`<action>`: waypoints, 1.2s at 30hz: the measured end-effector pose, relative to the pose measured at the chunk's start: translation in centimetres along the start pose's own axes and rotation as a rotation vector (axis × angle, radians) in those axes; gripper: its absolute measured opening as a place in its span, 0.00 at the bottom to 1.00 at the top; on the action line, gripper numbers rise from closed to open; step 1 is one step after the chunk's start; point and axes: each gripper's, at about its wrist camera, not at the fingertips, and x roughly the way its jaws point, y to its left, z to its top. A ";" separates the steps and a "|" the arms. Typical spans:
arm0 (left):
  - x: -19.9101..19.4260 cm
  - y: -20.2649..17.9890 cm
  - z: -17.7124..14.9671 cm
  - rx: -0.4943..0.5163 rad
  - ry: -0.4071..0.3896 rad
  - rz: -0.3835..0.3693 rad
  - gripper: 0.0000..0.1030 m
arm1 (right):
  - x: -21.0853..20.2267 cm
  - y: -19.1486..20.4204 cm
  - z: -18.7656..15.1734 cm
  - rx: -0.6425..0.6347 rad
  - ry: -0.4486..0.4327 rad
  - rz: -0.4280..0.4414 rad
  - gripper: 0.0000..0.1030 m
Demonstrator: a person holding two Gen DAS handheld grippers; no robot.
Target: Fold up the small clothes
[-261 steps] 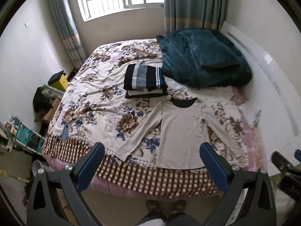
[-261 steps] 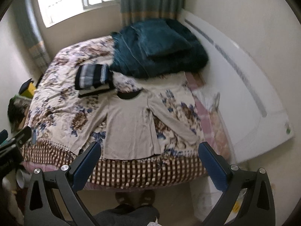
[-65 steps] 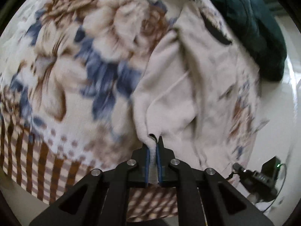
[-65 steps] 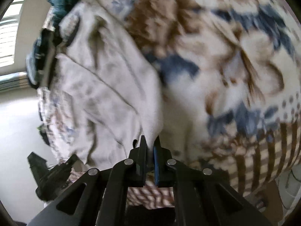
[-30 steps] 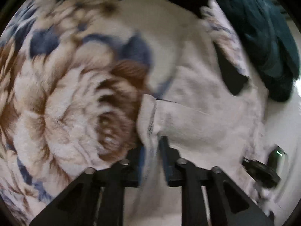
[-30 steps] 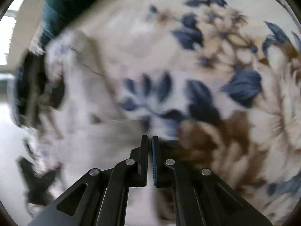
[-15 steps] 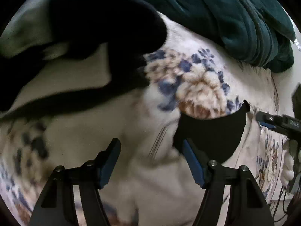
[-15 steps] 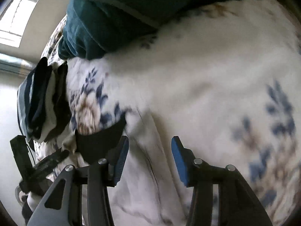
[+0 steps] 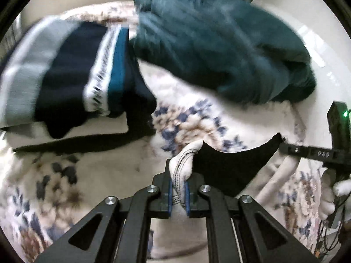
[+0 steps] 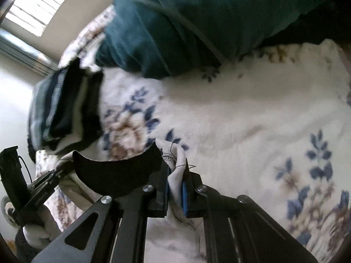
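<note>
A cream long-sleeved shirt (image 9: 186, 230) with a black collar (image 9: 228, 166) lies on the floral bedspread (image 9: 87, 171). My left gripper (image 9: 177, 194) is shut on the shirt's left shoulder beside the collar. My right gripper (image 10: 175, 186) is shut on the right shoulder of the shirt (image 10: 175, 230), next to the collar (image 10: 118, 175). The collar stretches between both grippers. My right gripper shows at the right edge of the left wrist view (image 9: 285, 148), and my left gripper shows in the right wrist view (image 10: 63, 171).
A stack of folded striped clothes (image 9: 65, 72) lies just beyond the collar on the left. A crumpled teal blanket (image 9: 219, 50) fills the far side of the bed. A window (image 10: 39, 6) is at the back.
Both grippers were open over the collar area half a second ago; now each has closed on a shoulder of the shirt. Earlier they held and carried up the shirt's lower edge.
</note>
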 end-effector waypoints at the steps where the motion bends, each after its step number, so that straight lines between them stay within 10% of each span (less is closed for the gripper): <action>1: -0.2 -1.0 0.0 -0.005 -0.015 0.000 0.06 | -1.5 0.4 -1.0 -0.021 -0.025 0.009 0.09; 7: -5.9 -3.2 -6.5 -0.035 -0.040 -0.042 0.06 | -9.2 -1.6 -9.4 -0.044 -0.072 0.064 0.09; 11: -6.5 -3.3 -13.1 -0.040 0.081 -0.019 0.07 | -11.3 -3.4 -16.8 -0.061 -0.046 0.066 0.09; 15: -5.2 -1.6 -19.7 -0.076 0.279 -0.049 0.14 | -10.4 -5.9 -23.7 -0.053 0.092 0.031 0.14; 20: -8.7 0.0 -22.4 -0.111 0.284 -0.059 0.33 | -8.8 -8.6 -28.4 -0.042 0.275 -0.072 0.33; 31: -7.3 3.0 -14.4 -0.410 0.132 -0.085 0.38 | -14.0 -11.6 -21.4 0.259 -0.026 0.029 0.33; 33: -5.3 2.8 -13.4 -0.429 0.166 -0.093 0.58 | -12.7 -11.0 -19.4 0.261 0.004 0.083 0.33; 36: -0.3 3.1 -12.8 -0.509 0.273 -0.163 0.56 | -8.7 -10.1 -17.9 0.287 0.116 0.095 0.33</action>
